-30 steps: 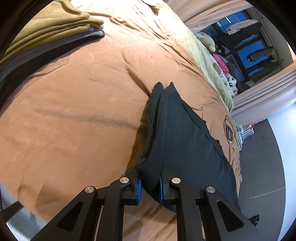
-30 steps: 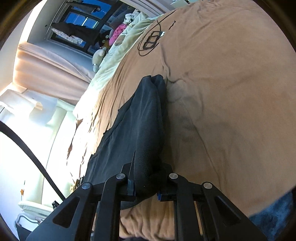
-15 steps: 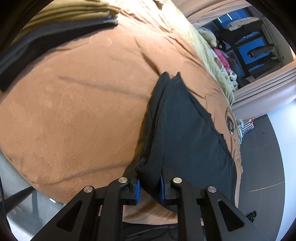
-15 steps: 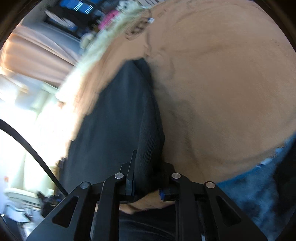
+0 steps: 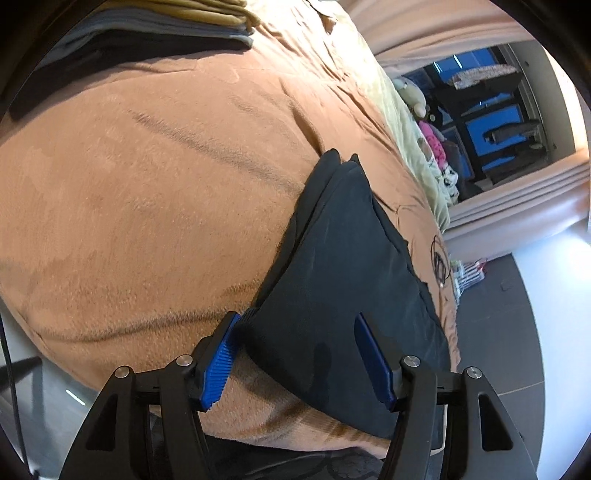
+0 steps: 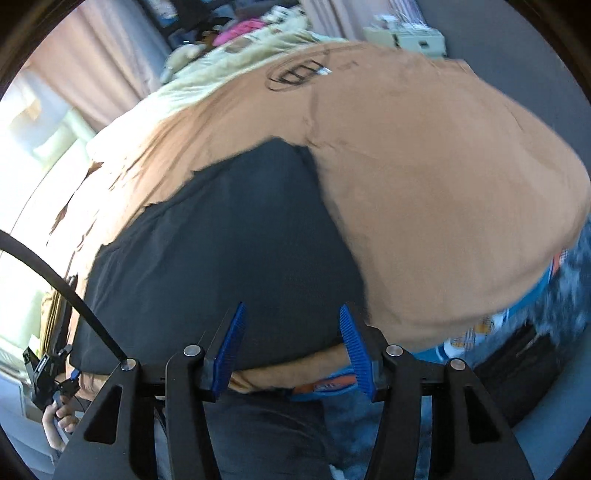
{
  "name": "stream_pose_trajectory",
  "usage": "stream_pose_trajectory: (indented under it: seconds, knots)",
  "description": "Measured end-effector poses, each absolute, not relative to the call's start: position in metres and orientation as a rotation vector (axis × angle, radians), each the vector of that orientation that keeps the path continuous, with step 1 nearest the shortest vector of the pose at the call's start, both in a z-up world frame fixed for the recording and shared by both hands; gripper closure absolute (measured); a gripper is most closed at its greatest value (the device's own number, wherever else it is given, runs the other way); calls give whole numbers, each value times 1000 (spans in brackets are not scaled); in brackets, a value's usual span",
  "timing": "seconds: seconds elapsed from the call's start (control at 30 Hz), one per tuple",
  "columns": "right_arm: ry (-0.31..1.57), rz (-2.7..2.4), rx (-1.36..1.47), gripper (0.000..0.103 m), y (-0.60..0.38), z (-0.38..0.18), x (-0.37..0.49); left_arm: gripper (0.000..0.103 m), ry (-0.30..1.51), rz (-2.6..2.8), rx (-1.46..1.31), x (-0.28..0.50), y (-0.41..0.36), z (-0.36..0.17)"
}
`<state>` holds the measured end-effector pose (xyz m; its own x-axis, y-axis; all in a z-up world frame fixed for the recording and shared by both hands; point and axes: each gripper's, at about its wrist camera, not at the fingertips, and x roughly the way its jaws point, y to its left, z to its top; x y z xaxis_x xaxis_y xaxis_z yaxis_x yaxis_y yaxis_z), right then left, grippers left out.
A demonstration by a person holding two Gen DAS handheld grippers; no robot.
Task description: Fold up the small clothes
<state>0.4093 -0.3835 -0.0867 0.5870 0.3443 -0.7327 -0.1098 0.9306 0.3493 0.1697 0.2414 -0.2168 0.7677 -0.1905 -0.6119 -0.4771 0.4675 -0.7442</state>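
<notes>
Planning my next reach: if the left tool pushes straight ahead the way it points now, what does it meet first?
Most likely the black garment lying on the brown blanket. The left tool is opening, with the cloth's near edge between its fingers, so contact should be almost immediate, though depth is unclear.

Hidden, cropped and blurred parts of your two wrist views.
Your right view is motion-blurred: the brown cover point(image 6: 424, 192), its logo point(image 6: 295, 72) and the blue patterned cloth point(image 6: 491, 325) at right smear. The dark garment point(image 5: 343, 288) runs under the lower gripper frame in both views, near edge hidden. The folded stack point(image 5: 155, 26) is cut off at top left. Items beyond the window point(image 5: 491, 122) are too small to identify.
</notes>
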Motion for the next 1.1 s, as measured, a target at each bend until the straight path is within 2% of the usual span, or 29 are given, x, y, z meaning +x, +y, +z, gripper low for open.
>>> stream_pose_trajectory:
  seconds: [0.2,0.37,0.47,0.63,0.8,0.97,1.1]
  knots:
    - [866,344,181,52,-318,-66,405,39,682,197,-1138,162,245,-222]
    - [876,431,88,52,-269,-73,401,42,677,218,-1141,162,244,-223]
    - [899,438,44,52,-243,-78,411,46,688,232,-1132,162,243,-223]
    - [991,490,13,52,-210,-92,435,59,710,251,-1138,160,247,-227]
    - [1036,520,-17,53,-187,-105,455,60,706,252,-1142,159,248,-230]
    - [1095,526,-53,67,-164,-126,467,61,691,247,-1159,159,247,-233]
    - [1125,512,-57,76,-152,-142,484,73,701,272,-1156,159,246,-233]
